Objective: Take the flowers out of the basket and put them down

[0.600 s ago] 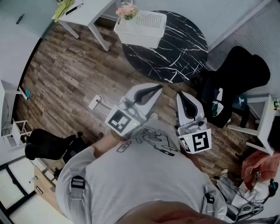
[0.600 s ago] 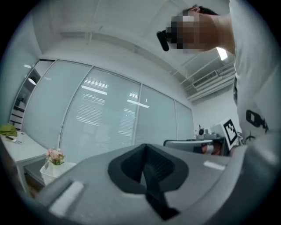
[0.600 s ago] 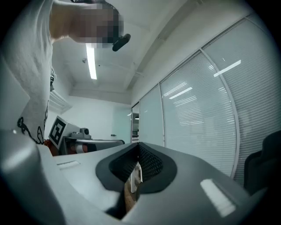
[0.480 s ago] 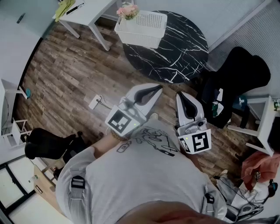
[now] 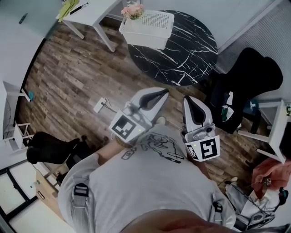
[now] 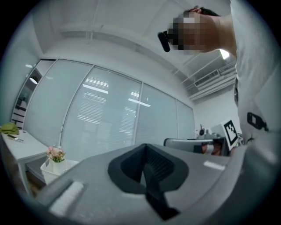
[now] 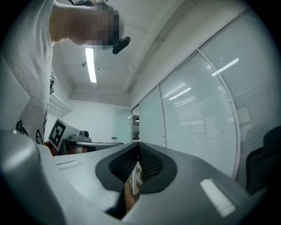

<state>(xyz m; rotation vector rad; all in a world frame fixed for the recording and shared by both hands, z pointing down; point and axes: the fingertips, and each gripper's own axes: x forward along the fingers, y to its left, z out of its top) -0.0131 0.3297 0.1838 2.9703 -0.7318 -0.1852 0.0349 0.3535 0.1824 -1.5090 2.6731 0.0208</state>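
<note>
Pink flowers (image 5: 132, 11) upright in a white basket (image 5: 148, 29), well apart from 2 closed grippers

The flowers stand with their long axis vertical and blooms up, as the left gripper view shows, at the far-left corner of the perforated basket. The basket sits on the far-left edge of a round black marble table (image 5: 182, 50), beside a white desk (image 5: 91, 11). What else lies in the basket cannot be told. The left gripper (image 5: 163, 93) and right gripper (image 5: 189, 99) are held close to the person's chest, over the wood floor (image 5: 68, 77) at the near side of the table. Both point toward the table. Each has its jaws pressed together with nothing between them. The flowers lie far ahead of both grippers and to their left, touched by neither.
</note>
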